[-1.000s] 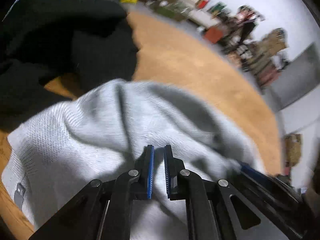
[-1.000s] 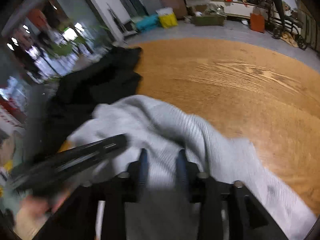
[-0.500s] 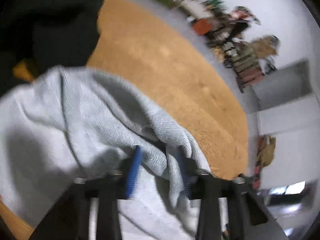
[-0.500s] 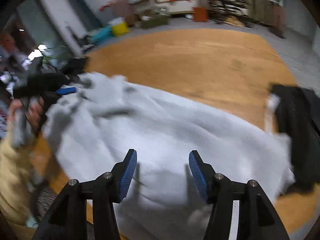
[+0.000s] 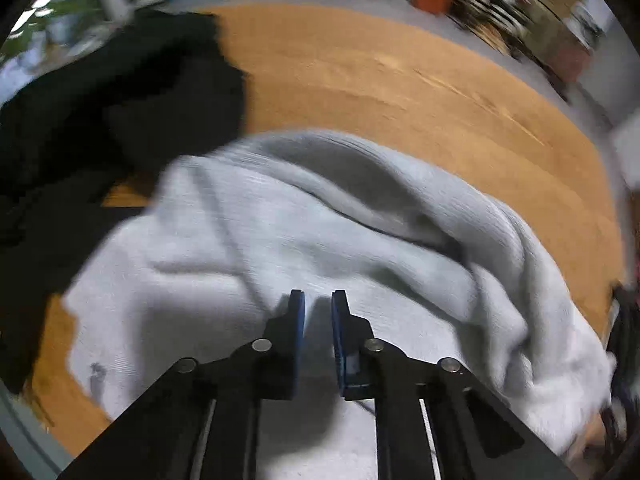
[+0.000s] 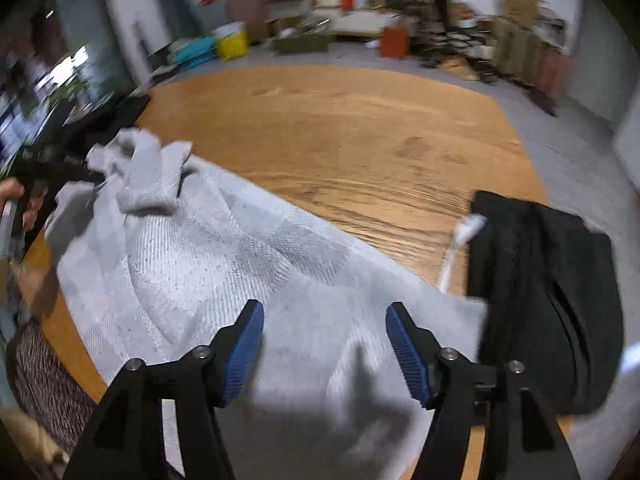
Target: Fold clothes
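We see sweater (image 6: 248, 264) spread on near part of wooden table (image 6: 360, 140); dark garment pile (image 5: 100, 112) at its left end, folded dark garment (image 6: 548, 280) at right.

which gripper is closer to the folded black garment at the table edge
Right. The right gripper hovers over the grey sweater, jaws opening and empty, with the folded black garment just beside its right finger. The left gripper is closing at the sweater's far end.

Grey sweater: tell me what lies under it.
The grey sweater lies spread on the wooden table, whose bare top shows around it. Anything else beneath it is hidden by the fabric. Black clothes lie beside its edge; any overlap is unclear.
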The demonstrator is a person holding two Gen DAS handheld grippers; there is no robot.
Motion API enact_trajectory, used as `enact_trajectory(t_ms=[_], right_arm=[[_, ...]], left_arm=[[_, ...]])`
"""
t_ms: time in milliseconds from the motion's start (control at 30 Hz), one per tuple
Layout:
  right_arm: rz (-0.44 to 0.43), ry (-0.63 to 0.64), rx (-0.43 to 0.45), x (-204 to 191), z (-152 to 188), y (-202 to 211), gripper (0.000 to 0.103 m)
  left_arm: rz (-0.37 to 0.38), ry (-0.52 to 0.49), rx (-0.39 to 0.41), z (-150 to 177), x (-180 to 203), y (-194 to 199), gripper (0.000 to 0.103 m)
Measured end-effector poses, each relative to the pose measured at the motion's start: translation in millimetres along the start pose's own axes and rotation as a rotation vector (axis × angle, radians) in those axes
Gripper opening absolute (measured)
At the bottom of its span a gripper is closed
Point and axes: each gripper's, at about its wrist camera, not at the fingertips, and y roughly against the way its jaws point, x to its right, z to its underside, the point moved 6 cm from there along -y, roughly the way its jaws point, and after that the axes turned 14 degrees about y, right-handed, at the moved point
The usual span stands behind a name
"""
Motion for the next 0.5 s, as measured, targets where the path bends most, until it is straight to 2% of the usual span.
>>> enact_trajectory(t_ms=[67,100,167,200,267,300,400,500], right_arm=[[-0.094,0.021,-0.066,-3.8,-2.1,-22.4,0.073],[-0.094,0.033,-0.098,-6.2,-1.4,-30.3,0.073],[-0.095,0.051,-0.131,-12.2,-1.0,-39.0,0.049],[-0.098,0.056,-0.132,-15.9,-1.4,-39.6,0.032],[-0.089,0.061,-0.131,-19.9,-3.3,-37.3,0.017],[-0.08,0.054,-0.105,-17.0,-9.1,-29.1,0.007],[-0.027,0.01,0.027,2.0,-36.0,10.9,0.006],[0.017,-0.026,0.2,19.1,-65.7,65.8,0.005]], left_arm=[[-0.036,-0.018,-0.029,-0.2,6.7,-8.0,0.013],[-0.062,-0.025,-0.042,-1.1,8.6,-12.5,0.013],[-0.079,-0.01,-0.078,-4.1,9.6,-16.6,0.013],[-0.081,0.003,-0.104,-6.2,9.2,-18.6,0.013],[-0.078,0.034,-0.169,-11.1,7.7,-23.0,0.013],[-0.074,0.052,-0.206,-13.8,6.6,-25.3,0.013],[-0.063,0.096,-0.282,-18.9,3.7,-31.0,0.013],[-0.061,0.115,-0.294,-18.3,2.5,-33.0,0.013]])
